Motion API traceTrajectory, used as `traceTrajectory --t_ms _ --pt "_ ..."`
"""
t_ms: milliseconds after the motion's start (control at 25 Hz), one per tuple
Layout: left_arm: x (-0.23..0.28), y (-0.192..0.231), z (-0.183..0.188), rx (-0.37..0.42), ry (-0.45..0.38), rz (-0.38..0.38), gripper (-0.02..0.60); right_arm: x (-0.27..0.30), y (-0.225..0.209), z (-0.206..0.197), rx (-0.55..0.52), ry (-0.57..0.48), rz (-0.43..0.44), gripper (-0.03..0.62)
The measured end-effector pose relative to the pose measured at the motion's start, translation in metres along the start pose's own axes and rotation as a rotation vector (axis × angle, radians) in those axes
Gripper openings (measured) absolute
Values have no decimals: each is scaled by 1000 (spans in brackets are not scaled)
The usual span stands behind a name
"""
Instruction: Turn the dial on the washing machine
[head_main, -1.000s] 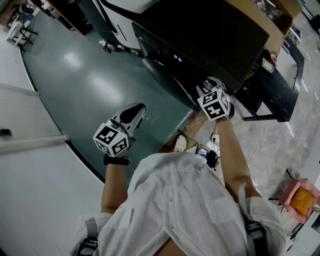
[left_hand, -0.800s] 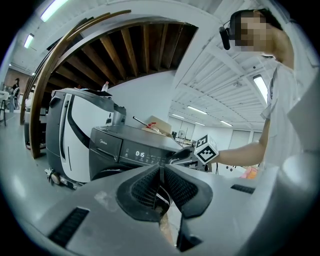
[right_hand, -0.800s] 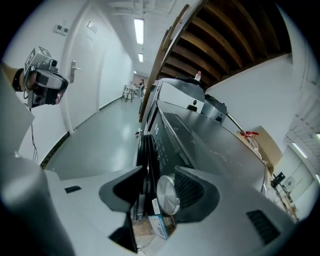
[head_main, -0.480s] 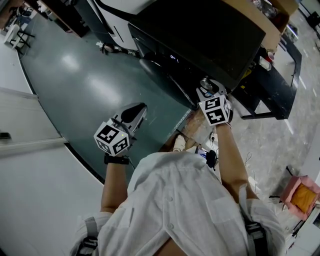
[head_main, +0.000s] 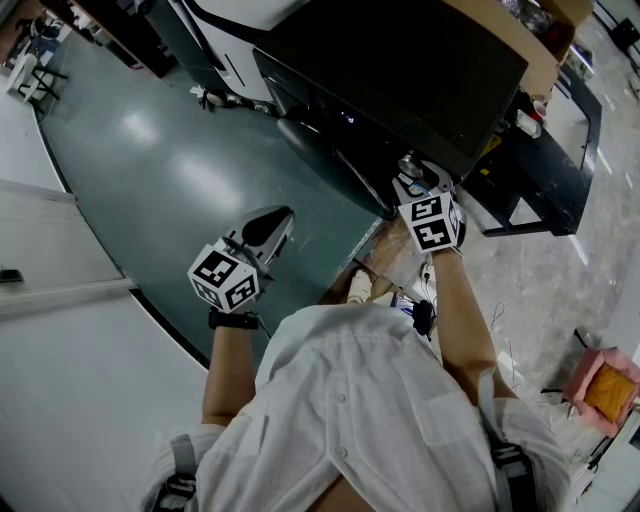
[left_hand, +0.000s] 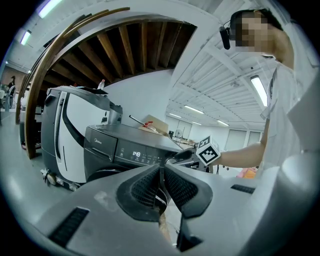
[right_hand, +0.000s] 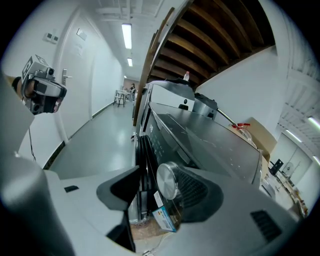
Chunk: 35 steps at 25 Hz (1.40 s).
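Note:
The dark washing machine (head_main: 400, 70) stands ahead of me, its lit control panel (left_hand: 135, 156) facing out. Its round silver dial (right_hand: 167, 181) sits at the panel's right end (head_main: 412, 165). My right gripper (right_hand: 160, 187) is open around the dial: the right finger pad (right_hand: 192, 192) lies against the dial's side, while the left finger (right_hand: 122, 186) stands clear of it. In the head view this gripper (head_main: 415, 185) is at the machine's front corner. My left gripper (head_main: 265, 228) hangs over the floor well short of the machine, its jaws (left_hand: 161, 182) shut on nothing.
A white machine (left_hand: 65, 135) stands left of the washer. A cardboard box (head_main: 520, 40) lies behind the washer's top. A black frame table (head_main: 560, 150) is to the right. Cables and a pink box (head_main: 600, 385) lie on the floor by my right side.
My right gripper has moved a little forward and up, bringing its jaws around the dial. The left gripper has stayed put.

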<state>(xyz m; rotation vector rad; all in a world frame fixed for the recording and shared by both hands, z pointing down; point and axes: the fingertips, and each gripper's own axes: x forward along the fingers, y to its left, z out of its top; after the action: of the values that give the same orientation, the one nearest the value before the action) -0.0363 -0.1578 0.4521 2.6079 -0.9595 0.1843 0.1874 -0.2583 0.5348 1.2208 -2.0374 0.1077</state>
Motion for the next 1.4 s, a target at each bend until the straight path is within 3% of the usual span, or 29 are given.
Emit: traceTrajectory --t_ms 360,1000,1400 --pt "0 -1 -2 -1 2 -5 17 -7 1 -16 72 36 4 262" --pt "0 1 -1 1 1 -12 17 -6 1 -15 47 43 -8 264" --pt "-5 5 -1 -5 -1 -5 17 -6 4 -31 90 82 9 276"
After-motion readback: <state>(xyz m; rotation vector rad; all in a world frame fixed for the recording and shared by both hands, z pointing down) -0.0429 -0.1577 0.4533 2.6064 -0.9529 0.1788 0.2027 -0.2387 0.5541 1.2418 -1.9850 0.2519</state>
